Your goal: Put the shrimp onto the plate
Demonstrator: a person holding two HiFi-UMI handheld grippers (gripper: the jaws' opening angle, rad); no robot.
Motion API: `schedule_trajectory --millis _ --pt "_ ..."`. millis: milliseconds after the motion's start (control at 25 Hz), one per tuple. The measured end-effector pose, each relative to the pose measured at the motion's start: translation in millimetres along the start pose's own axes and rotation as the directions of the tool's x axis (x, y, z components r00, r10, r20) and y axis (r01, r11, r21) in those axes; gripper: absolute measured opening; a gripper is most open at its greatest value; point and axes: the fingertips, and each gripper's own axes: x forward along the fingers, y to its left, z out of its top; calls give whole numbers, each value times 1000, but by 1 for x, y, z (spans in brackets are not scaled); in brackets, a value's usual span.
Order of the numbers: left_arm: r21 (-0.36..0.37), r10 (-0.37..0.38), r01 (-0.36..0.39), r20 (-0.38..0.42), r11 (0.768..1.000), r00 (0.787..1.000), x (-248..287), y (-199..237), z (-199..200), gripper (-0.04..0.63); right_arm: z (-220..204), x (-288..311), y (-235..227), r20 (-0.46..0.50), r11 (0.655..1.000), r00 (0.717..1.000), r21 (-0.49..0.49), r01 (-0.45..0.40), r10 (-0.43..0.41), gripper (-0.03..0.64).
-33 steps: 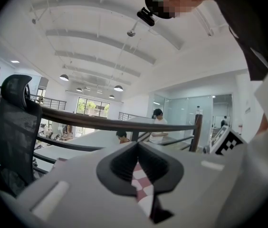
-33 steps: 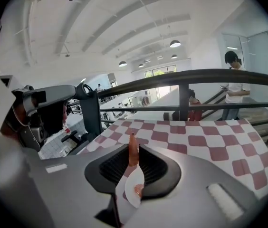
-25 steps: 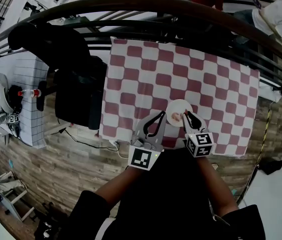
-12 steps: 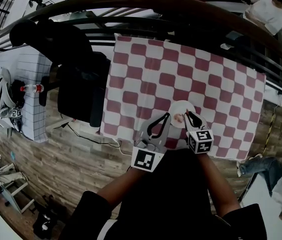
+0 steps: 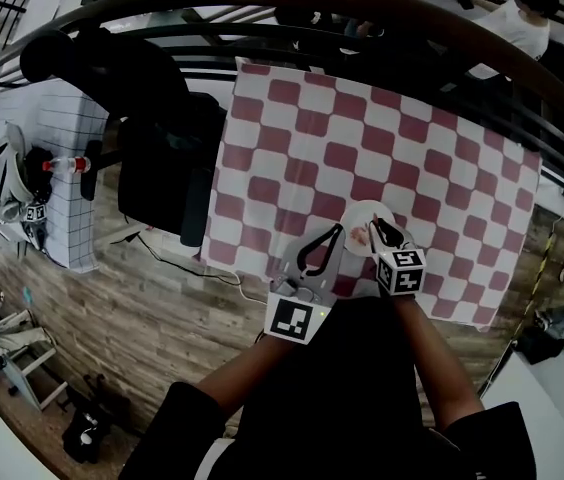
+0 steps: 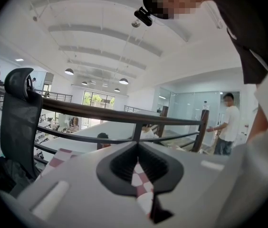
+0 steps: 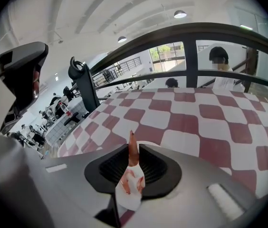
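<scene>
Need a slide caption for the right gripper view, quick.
Right tool clamps the shrimp above the red-and-white checkered cloth.

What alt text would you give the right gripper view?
The right gripper is shut on a shrimp, orange tail pointing up, over a white plate. Beyond lies a red-and-white checked tablecloth, with a dark railing and a person behind it.

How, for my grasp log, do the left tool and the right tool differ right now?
The right tool is shut on the shrimp, whose orange tail pokes up between the jaws. The left tool is shut on nothing, and only the checkered cloth shows through its slit. The right tool's tip is over the white plate, while the left tool sits beside the plate, over the cloth. Both tools are closed.
</scene>
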Motion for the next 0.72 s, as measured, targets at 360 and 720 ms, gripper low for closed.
schedule_trajectory --millis 360,720 --pt "-18 65 -66 -5 998 998 2 14 -4 8 -15 21 -8 -76 999 997 -26 -31 29 66" --pt "-33 117 -118 -22 992 993 -11 24 -12 8 -26 39 -12 -161 997 985 -39 -61 54 67"
